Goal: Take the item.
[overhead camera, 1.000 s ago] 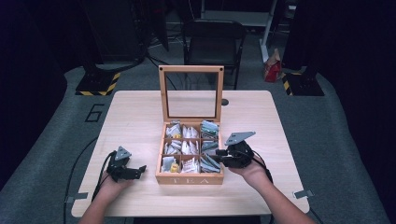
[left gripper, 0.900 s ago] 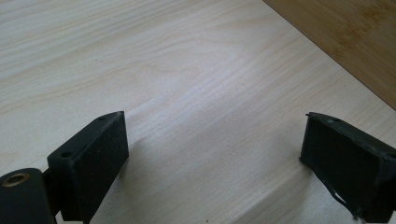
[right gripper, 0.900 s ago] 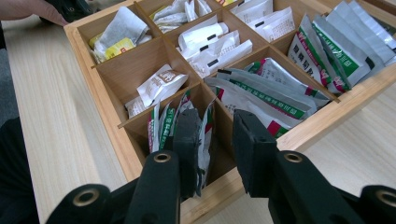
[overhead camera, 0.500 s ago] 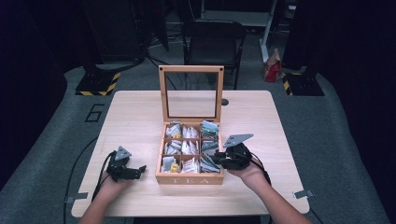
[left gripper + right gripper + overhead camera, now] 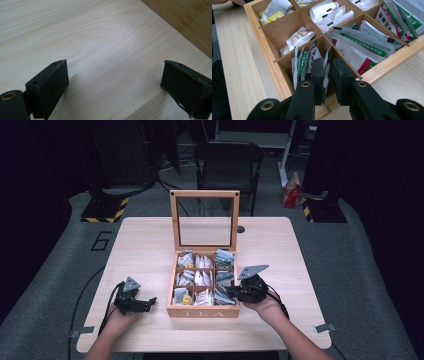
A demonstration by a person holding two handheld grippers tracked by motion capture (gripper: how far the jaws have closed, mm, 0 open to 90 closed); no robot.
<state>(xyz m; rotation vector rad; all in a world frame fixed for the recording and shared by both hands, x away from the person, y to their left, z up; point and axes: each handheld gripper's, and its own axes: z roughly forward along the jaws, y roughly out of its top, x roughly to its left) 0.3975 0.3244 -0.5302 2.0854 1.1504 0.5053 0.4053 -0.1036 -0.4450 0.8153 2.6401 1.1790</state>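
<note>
- Wooden tea box [image 5: 202, 311]: right claw [image 5: 327, 71] has just been closing on a packet [image 5: 327, 65].
- Left claw [image 5: 112, 82]: released, resting on desk [image 5: 105, 37].
- Next: firm pinch, lift straight up.

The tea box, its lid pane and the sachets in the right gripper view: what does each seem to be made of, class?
The tea box looks like light wood, perhaps bamboo: fine grain, matt finish. Its lid pane seems to be clear glass or plastic: the table shows through. The sachets look like glossy foil or plastic film: shiny, creased, printed. The white sachets look like matt paper.
</note>
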